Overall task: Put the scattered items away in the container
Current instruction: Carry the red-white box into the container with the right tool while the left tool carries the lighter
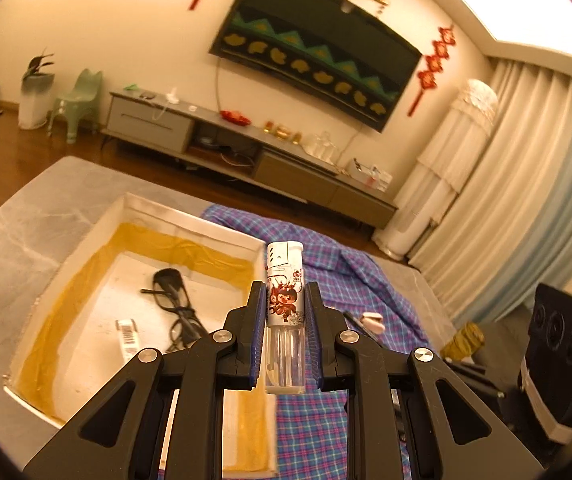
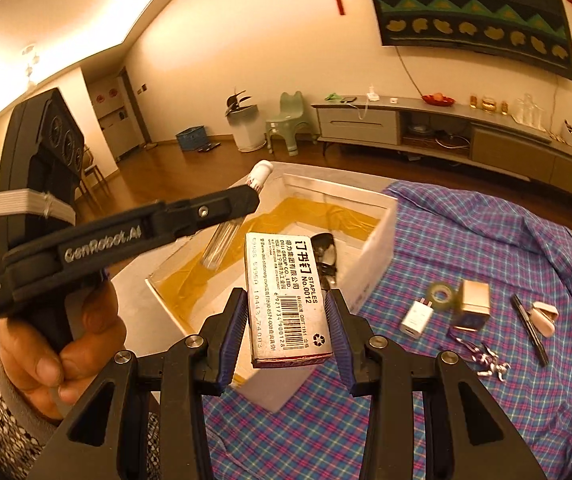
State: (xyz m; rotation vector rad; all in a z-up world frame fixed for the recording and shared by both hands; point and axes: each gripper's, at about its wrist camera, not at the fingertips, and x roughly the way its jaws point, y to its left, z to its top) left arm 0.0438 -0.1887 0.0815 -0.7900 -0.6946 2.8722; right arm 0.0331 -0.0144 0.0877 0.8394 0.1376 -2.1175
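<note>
White open-topped cardboard box (image 1: 190,224) with yellow tape lining its inner walls sits on the grey counter (image 1: 14,240), at the edge of a blue-and-pink plaid cloth (image 2: 485,232). Inside it: black-framed spectacles (image 1: 176,304), folded, and a white barcoded strip (image 1: 128,338) beside them.

Left gripper (image 1: 284,300): jaws clenched on a clear plastic lighter (image 1: 284,312) with white cap and a red cartoon figure, held upright by its middle. In the right wrist view this gripper (image 2: 246,196) hangs over the box's near-left corner, the lighter (image 2: 226,248) tilted, cap away from the camera. A hand (image 2: 62,344) in a speckled knit sleeve grips its handle.

Right gripper (image 2: 286,320): jaws grasping a small silver-grey staples box (image 2: 286,300) with barcode and printed label, pads on both long sides, raised in front of the box's near wall.

Still loose on the plaid cloth, to the right of the box: a white plug adapter (image 2: 415,316), a roll of clear tape (image 2: 441,294) touching a small gold box (image 2: 473,304), a black pen (image 2: 529,330), a pale pink earbud case (image 2: 543,316) just beside the pen, and a crumpled bit of purple-and-silver ribbon (image 2: 485,364) nearer the camera.
</note>
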